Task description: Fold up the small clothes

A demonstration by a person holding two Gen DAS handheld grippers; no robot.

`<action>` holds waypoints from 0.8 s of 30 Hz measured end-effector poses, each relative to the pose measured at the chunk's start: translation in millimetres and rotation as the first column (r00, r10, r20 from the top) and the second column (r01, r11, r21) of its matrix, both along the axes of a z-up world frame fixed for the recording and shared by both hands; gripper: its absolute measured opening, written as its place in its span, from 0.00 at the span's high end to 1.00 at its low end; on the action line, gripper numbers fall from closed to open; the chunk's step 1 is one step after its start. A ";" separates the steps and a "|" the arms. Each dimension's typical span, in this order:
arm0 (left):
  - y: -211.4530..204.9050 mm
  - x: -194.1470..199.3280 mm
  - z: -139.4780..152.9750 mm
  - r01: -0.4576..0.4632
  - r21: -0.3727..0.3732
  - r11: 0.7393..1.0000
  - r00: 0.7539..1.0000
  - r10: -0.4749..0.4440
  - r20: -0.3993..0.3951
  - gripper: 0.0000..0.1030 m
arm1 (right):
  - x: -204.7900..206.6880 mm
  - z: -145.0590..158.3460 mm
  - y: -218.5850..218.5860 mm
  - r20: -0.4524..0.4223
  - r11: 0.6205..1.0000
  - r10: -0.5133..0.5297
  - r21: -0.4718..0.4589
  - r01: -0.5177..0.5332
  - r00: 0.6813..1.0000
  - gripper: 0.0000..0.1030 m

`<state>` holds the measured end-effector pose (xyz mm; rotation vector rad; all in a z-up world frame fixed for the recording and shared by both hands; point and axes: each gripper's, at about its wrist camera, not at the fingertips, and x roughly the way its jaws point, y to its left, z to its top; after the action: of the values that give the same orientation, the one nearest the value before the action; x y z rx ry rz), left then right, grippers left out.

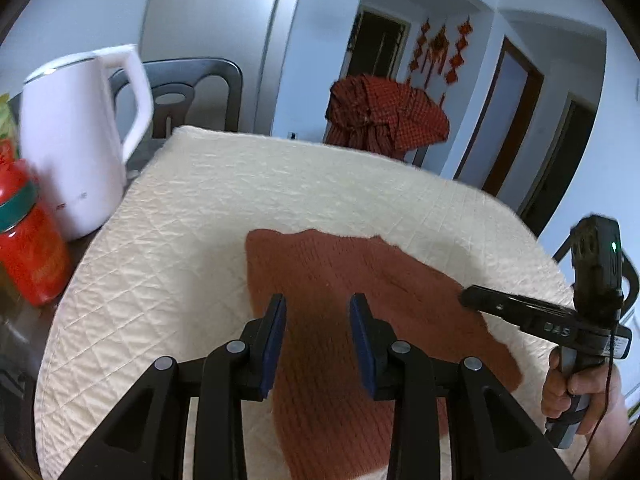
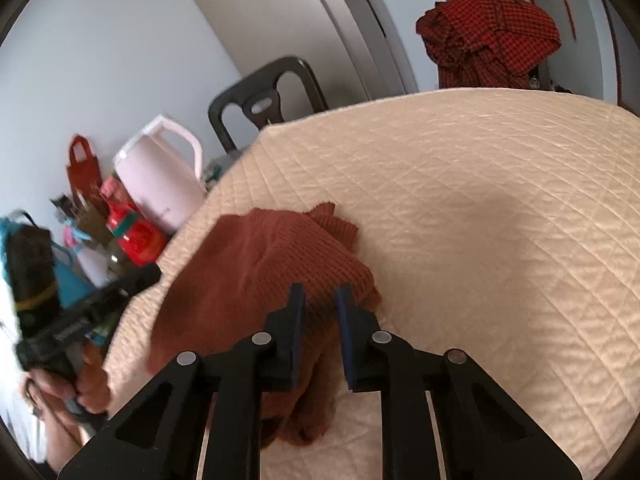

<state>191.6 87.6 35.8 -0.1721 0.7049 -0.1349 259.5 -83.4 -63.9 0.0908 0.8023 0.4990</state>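
Note:
A small rust-brown knit garment [image 1: 340, 300] lies on a cream quilted mat [image 1: 200, 220]. In the right wrist view the garment [image 2: 260, 264] looks bunched, with a fold raised near its far edge. My left gripper [image 1: 318, 308] is open just above the garment's middle, with nothing between its pads. My right gripper [image 2: 320, 300] is open by a narrow gap over the garment's right edge; it is also in the left wrist view [image 1: 472, 296], at the garment's right side. Whether its pads touch the cloth is unclear.
A white kettle [image 1: 76, 136] and a red jar [image 1: 32, 248] stand left of the mat, with bags and bottles [image 2: 80, 216] behind. A dark chair [image 1: 192, 92] stands at the back. A red checked cloth [image 1: 384, 116] hangs over another chair beyond the far edge.

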 end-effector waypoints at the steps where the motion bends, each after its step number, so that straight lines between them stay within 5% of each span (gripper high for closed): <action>1: 1.5 5.0 -6.1 0.005 0.003 1.000 1.000 -0.005 -0.028 0.66 | 6.0 -6.1 1.8 -0.017 1.000 -0.006 -0.019 0.006 1.000 0.88; 4: 2.7 14.5 -29.6 -0.020 0.050 0.999 0.997 0.024 -0.073 0.63 | 16.1 -14.4 1.2 -0.030 0.999 -0.014 -0.031 0.013 0.999 0.94; 9: 11.2 8.3 -26.9 -0.027 0.033 0.999 0.997 0.029 -0.071 0.63 | 12.9 -5.3 0.1 -0.030 0.998 -0.001 -0.058 -0.001 1.000 0.94; 19: -11.3 -52.8 5.9 0.002 0.071 0.997 1.000 -0.003 0.019 0.63 | -65.5 20.0 0.9 0.064 0.990 0.128 -0.067 -0.124 0.990 0.91; 24: -22.3 -54.2 -17.6 0.033 0.106 0.994 0.999 -0.028 -0.046 0.63 | -75.1 3.9 11.2 0.044 0.976 0.170 -0.148 -0.161 0.985 0.92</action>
<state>137.4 65.3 18.2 -0.0619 0.7578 -0.1225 184.4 -72.2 -60.0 -0.1243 0.7918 0.5969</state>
